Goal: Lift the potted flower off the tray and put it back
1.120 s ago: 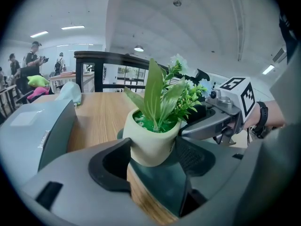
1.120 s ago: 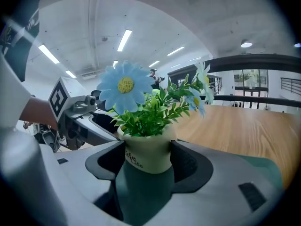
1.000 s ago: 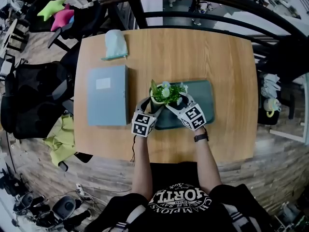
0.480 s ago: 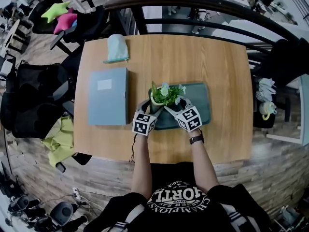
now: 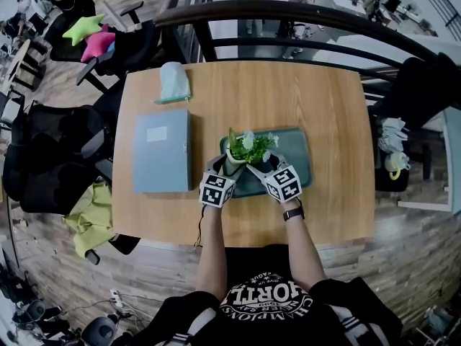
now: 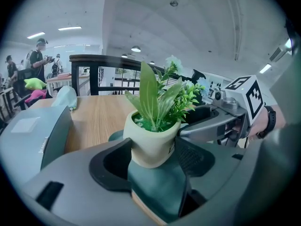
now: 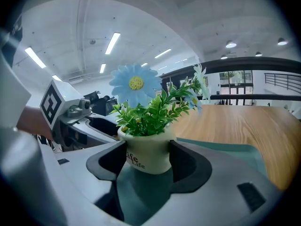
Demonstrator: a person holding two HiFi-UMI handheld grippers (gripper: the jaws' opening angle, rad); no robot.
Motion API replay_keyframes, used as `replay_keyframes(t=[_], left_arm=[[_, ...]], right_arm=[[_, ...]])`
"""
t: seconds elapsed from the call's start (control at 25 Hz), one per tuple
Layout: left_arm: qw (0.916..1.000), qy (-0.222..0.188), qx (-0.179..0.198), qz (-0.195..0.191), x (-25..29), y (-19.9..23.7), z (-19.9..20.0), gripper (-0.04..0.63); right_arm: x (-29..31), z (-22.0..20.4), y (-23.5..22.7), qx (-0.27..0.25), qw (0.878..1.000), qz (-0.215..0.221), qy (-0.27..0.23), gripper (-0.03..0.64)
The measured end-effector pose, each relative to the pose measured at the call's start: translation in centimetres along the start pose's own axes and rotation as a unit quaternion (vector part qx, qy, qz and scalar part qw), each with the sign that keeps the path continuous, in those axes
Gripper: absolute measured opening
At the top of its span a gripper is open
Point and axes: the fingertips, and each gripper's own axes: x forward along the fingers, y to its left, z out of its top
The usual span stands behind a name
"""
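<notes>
Pot (image 5: 233, 154) upright over left end of tray (image 5: 297, 150) on bench (image 5: 288, 92). Left gripper (image 5: 222, 166) fingers closed on pot sides. Right gripper (image 5: 257, 166) fingers likewise grip pot. Cannot tell whether base clears tray.

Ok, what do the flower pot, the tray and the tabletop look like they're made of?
Pot: cream, smooth with a slight sheen and printed lettering; probably glazed ceramic, possibly plastic.
Tray: dark green, matte, even colour, rounded corners; likely plastic or rubber.
Tabletop: light wood grain in straight streaks, satin; wood or laminate, can't tell which.
</notes>
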Motion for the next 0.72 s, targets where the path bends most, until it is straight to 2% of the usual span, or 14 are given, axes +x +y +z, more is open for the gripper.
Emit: replay_keyframes(t=[0.24,0.4,0.72], left_arm=[[0.9999,-0.007,0.002,-0.008,-0.5,-0.8,1.5,0.305],[0.9999,-0.006,-0.011,-0.009,-1.0,-1.6,2.3,0.305],[0.9998,-0.005,-0.009,-0.019,-2.7,-3.1,4.5,0.299]], right_arm=[[-1.3,1.2,-0.1,0.009,1.000,-0.009,-0.012,0.302],[-2.3,2.0,-0.1,0.012,1.000,-0.008,-0.004,0.299],[-4.6,4.0,0.5,0.025,1.000,-0.008,-0.004,0.298]])
